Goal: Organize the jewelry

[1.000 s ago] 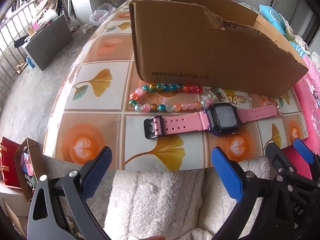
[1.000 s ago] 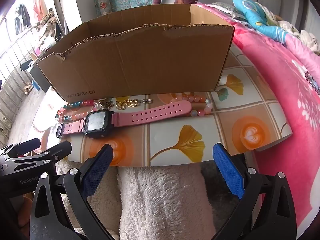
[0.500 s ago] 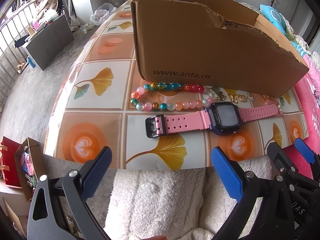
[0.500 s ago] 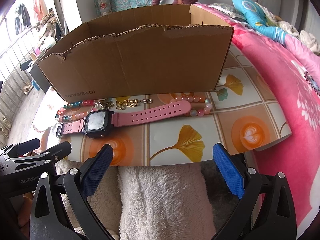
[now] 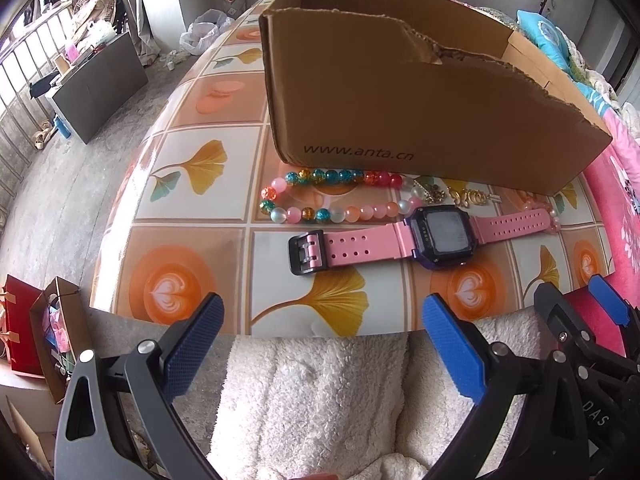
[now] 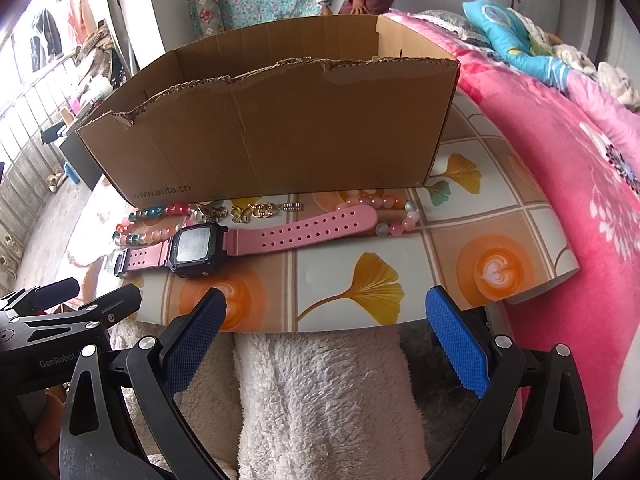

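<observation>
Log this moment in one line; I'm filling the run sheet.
left gripper: open, empty | right gripper: open, empty | pink watch, bead bracelet: on table before cardboard box

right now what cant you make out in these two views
- Inside of the cardboard box: its floor is hidden by the torn front wall in both views.
- Watch screen: too small to read.
- Gold chain: links and charms too small to tell; left wrist view half hides it behind the watch.
- Bead bracelet: far end hidden behind the watch.
</observation>
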Demonstrator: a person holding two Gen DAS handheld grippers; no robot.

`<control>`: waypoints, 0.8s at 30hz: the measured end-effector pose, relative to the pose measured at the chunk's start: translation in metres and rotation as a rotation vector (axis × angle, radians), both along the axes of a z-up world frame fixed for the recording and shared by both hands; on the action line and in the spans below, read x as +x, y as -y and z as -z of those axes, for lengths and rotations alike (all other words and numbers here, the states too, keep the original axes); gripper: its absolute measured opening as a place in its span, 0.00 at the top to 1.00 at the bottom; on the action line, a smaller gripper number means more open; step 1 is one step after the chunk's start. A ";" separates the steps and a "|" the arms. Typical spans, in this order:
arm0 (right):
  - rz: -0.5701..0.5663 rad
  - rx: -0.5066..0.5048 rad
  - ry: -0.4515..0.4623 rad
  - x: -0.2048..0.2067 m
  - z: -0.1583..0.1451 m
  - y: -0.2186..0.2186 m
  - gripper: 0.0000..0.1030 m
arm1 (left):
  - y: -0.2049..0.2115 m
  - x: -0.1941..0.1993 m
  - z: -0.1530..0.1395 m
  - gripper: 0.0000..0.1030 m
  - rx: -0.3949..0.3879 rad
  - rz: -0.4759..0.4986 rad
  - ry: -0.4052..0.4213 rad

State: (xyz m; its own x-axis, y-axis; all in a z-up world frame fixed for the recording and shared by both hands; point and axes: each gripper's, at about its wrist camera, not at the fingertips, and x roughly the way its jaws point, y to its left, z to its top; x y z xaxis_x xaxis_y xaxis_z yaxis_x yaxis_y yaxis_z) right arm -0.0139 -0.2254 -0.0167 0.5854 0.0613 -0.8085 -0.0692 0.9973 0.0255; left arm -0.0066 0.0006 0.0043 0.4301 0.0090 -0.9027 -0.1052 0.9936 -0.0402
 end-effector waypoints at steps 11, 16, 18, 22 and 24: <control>0.021 0.012 0.039 -0.010 -0.009 0.006 0.07 | 0.012 -0.009 -0.014 0.05 0.040 0.015 0.041; 0.030 0.010 0.056 -0.015 -0.012 0.008 0.07 | 0.017 -0.015 -0.020 0.05 0.049 0.023 0.059; 0.030 0.007 0.063 -0.017 -0.014 0.009 0.07 | 0.019 -0.018 -0.023 0.05 0.051 0.026 0.066; 0.036 -0.017 0.095 -0.023 -0.019 0.008 0.07 | 0.018 -0.018 -0.024 0.05 0.054 0.032 0.073; 0.042 -0.025 0.119 -0.026 -0.023 0.009 0.07 | 0.018 -0.017 -0.024 0.05 0.057 0.036 0.076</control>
State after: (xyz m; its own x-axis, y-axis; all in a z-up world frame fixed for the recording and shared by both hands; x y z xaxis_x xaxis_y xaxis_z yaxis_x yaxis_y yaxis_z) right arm -0.0399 -0.2345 0.0059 0.6786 0.0151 -0.7343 -0.0280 0.9996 -0.0053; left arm -0.0237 -0.0177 0.0287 0.4984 0.0423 -0.8659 -0.0679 0.9976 0.0097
